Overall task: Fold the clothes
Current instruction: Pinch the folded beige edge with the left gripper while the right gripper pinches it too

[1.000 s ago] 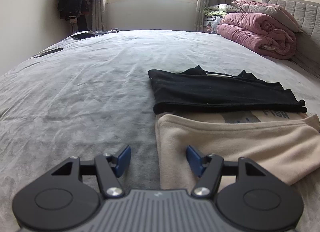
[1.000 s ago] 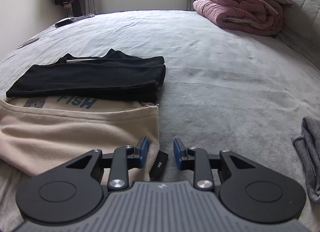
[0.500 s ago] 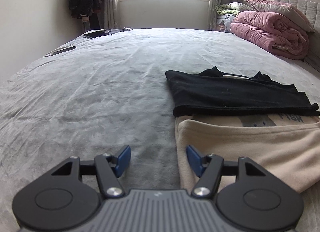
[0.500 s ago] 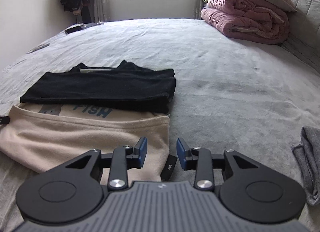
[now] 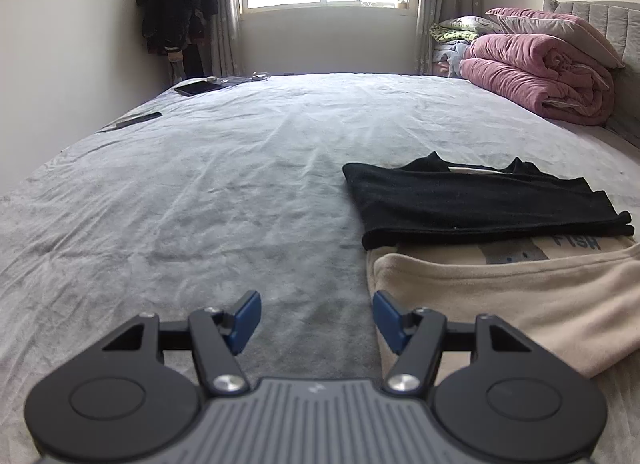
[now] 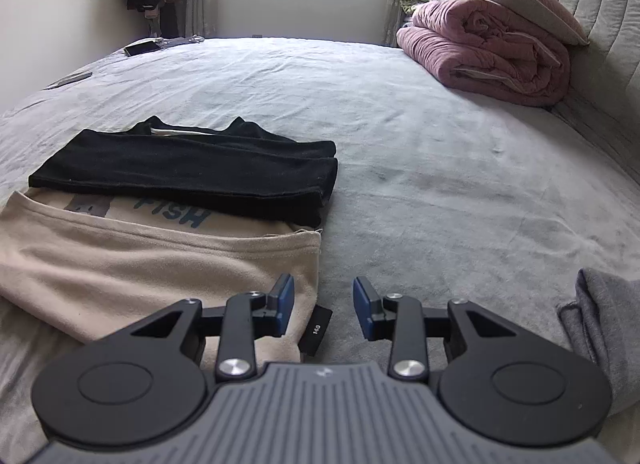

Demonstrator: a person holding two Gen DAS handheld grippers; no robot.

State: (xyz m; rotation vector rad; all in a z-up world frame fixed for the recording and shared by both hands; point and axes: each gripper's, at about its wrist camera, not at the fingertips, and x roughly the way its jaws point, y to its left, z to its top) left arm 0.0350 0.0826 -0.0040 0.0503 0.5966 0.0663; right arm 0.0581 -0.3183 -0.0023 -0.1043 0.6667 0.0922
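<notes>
Hovering with jaws apart and empty at the beige shirt's (image 6: 152, 264) near corners, the left hand-held gripper (image 5: 316, 316) and right hand-held gripper (image 6: 324, 304) seem ready to pinch them on the bed (image 5: 200, 184) and fold toward the black shirt (image 6: 192, 168).

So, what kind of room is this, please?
Most likely a bedroom: the clothes lie on a wide bed with a padded headboard, and a rolled pink quilt lies beside it.

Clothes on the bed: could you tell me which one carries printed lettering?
The beige garment, showing "FISH" beside the plain black garment overlapping it.
</notes>
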